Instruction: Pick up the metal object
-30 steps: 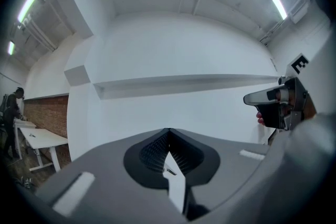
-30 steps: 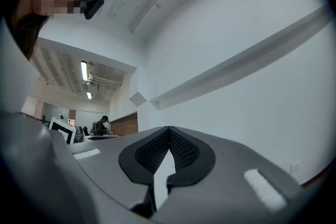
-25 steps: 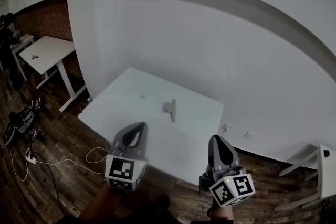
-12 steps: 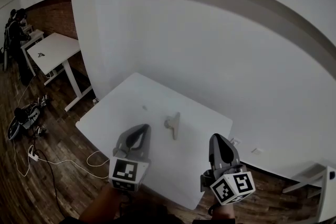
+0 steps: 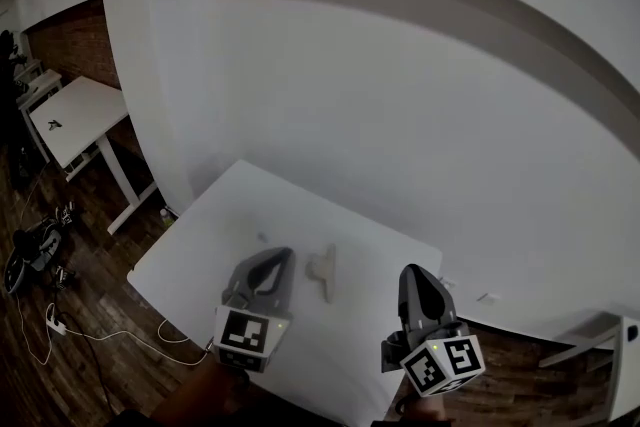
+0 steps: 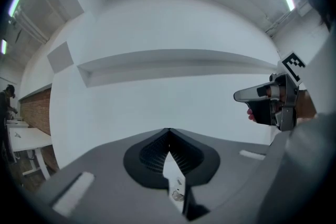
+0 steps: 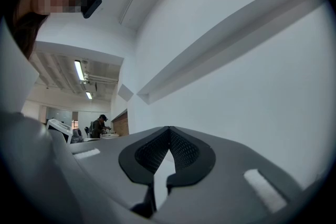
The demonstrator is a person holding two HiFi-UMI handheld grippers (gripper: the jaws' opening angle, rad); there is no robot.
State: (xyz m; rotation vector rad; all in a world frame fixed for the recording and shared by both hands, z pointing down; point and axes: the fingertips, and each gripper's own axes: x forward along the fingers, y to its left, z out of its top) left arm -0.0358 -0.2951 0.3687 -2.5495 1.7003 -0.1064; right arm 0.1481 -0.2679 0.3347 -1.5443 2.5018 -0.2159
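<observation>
Two hand-held grippers, both closed and empty, flank the metal object on the desk.

The left hand-held gripper (image 5: 281, 257) has its jaws pressed together at the tips with nothing between them, and so does the right hand-held gripper (image 5: 413, 272); both point level over the white desk (image 5: 225, 215). The metal object (image 5: 323, 272) lies flat on the desk between the two. It sits just beside the left tip, on that gripper's right and not touching it, and farther from the right one.
</observation>
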